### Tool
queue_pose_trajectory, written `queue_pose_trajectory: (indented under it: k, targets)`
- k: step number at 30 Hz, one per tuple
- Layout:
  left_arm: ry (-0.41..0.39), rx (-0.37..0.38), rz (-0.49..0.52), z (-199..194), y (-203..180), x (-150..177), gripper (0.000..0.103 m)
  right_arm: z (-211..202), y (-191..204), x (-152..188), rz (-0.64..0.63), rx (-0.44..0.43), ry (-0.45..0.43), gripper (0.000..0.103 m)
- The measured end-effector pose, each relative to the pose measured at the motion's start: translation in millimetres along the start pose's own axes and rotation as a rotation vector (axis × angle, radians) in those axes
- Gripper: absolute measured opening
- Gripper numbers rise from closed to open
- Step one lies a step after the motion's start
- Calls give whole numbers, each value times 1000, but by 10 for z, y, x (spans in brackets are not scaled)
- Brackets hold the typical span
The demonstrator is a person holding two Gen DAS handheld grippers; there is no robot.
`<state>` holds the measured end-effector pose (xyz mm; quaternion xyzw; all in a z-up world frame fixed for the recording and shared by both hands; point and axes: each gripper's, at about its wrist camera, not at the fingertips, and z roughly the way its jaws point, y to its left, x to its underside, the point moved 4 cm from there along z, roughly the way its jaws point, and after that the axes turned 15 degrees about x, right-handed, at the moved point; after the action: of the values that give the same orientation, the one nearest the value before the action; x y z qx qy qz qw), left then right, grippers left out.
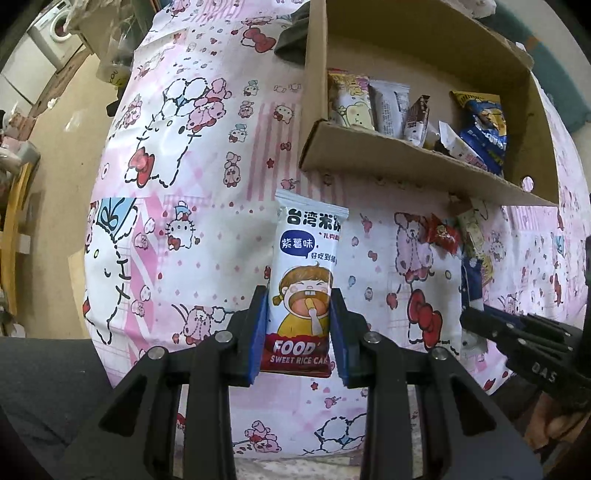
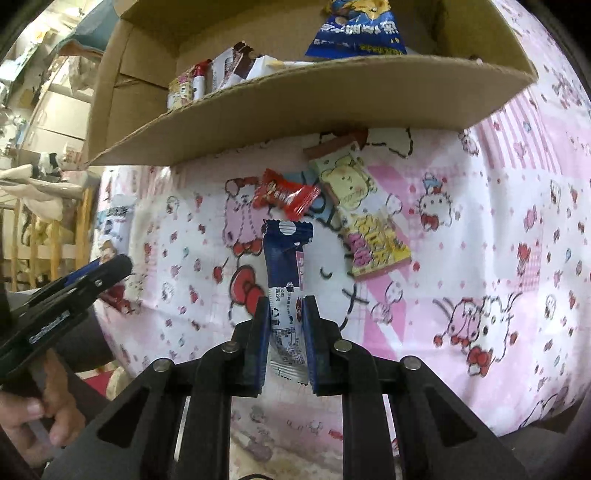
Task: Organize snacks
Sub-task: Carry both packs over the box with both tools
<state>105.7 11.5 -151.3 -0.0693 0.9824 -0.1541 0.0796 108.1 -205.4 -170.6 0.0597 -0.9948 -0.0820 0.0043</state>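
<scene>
My left gripper (image 1: 298, 299) is shut on a white sweet rice cake packet (image 1: 304, 280) with a cartoon child, held above the patterned cloth in front of the cardboard box (image 1: 406, 158). My right gripper (image 2: 284, 306) is shut on a dark blue and white snack packet (image 2: 286, 266), also held above the cloth. The box (image 2: 295, 110) holds several snack packets, including a blue bag (image 2: 358, 33) and small wrapped bars (image 1: 388, 107). A red candy wrapper (image 2: 286, 195) and a yellow bear-print packet (image 2: 362, 214) lie on the cloth in front of the box flap.
The pink cartoon-print cloth (image 1: 192, 184) covers the surface. The box's front flap (image 2: 332, 103) juts out low over the cloth. The right gripper (image 1: 524, 343) shows at the right edge of the left wrist view. A washing machine (image 1: 59, 26) and floor lie beyond.
</scene>
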Motion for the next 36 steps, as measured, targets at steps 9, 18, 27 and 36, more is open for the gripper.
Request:
queue_pose_trajectory:
  k: [9, 18, 27, 36]
  targets:
    - [-22, -24, -14, -48, 63, 24, 28, -197, 141, 280, -10, -77, -7, 18]
    - [-88, -8, 30, -297, -41, 12, 28, -469, 216, 374, -9, -150, -81, 18]
    - [-197, 63, 46, -782, -292, -182, 28, -1089, 18, 292, 54, -219, -249, 18]
    - [-294, 82, 102, -1145, -542, -639, 28, -1711, -197, -52, 102, -237, -459, 18]
